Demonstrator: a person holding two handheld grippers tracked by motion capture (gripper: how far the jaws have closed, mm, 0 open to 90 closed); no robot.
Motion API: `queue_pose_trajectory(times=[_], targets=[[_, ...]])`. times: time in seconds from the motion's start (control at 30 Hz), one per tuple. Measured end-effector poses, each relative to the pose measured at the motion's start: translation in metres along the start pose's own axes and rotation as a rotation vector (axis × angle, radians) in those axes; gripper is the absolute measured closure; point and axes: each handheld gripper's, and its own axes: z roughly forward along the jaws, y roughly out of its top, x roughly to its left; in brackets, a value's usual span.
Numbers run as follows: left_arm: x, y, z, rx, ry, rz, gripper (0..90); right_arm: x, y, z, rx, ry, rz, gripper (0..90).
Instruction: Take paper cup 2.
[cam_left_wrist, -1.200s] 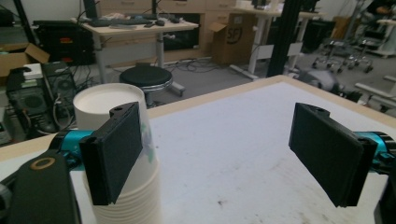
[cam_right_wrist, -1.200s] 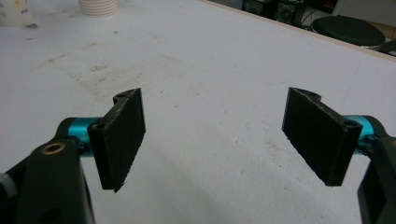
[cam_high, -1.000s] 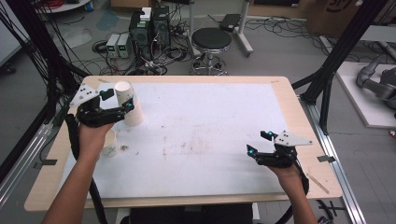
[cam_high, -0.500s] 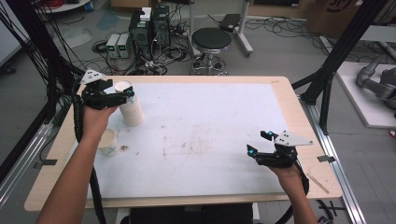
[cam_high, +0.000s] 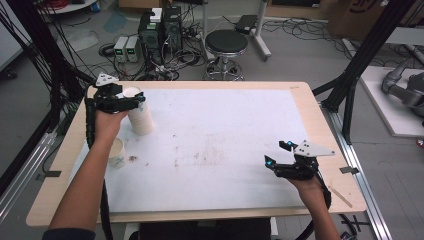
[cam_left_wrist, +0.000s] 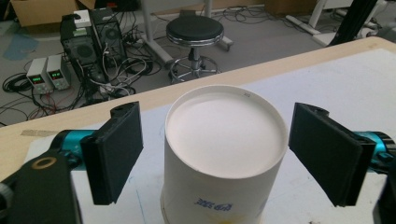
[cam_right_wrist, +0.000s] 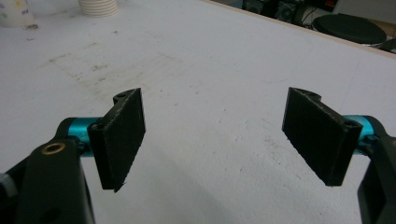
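As seen, cup stack (cam_left_wrist: 224, 154) btwn open left claw (cam_left_wrist: 229, 149) pads, untouched.

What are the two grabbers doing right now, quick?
Left gripper: open, jaws just closing a little, either side of the upside-down paper cup stack, pads not touching it.
Right gripper: open, holding nothing, above the white table.

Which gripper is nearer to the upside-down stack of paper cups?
Left. The left gripper straddles the cup stack, jaws open; the right gripper is far across the table.
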Motion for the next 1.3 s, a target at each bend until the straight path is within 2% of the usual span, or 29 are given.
queue_pose_trajectory(times=[0.2, 0.33, 0.43, 0.5, 0.73, 0.9, 1.0, 1.3], targets=[[0.003, -0.002, 0.004, 0.004, -0.009, -0.008, 22.9, -0.001, -0.001, 0.0, 0.002, 0.002, 0.007, 22.0], [0.005, -0.003, 0.005, 0.006, -0.031, -0.02, 27.3, -0.001, -0.001, 0.0, 0.004, 0.003, 0.009, 22.0], [0.003, -0.002, 0.005, 0.0, -0.038, 0.0, 33.6, -0.001, -0.001, 0.0, 0.004, 0.003, 0.005, 22.0], [0.002, -0.002, 0.005, 0.006, -0.038, 0.014, 33.8, -0.001, -0.001, 0.0, 0.006, 0.004, 0.008, 22.0], [0.002, 0.001, 0.004, 0.007, -0.041, 0.021, 34.1, 0.0, -0.001, 0.0, 0.007, 0.004, 0.009, 22.0], [0.003, 0.003, 0.001, -0.017, -0.041, 0.015, 34.3, 0.0, -0.001, 0.0, 0.008, 0.004, 0.008, 22.0], [0.004, 0.006, -0.003, -0.038, -0.06, -0.002, 34.6, 0.0, -0.001, 0.0, 0.008, 0.005, 0.009, 21.9], [0.005, 0.03, -0.028, -0.115, -0.078, 0.025, 35.5, 0.001, 0.0, 0.001, 0.006, 0.007, 0.004, 22.0]])
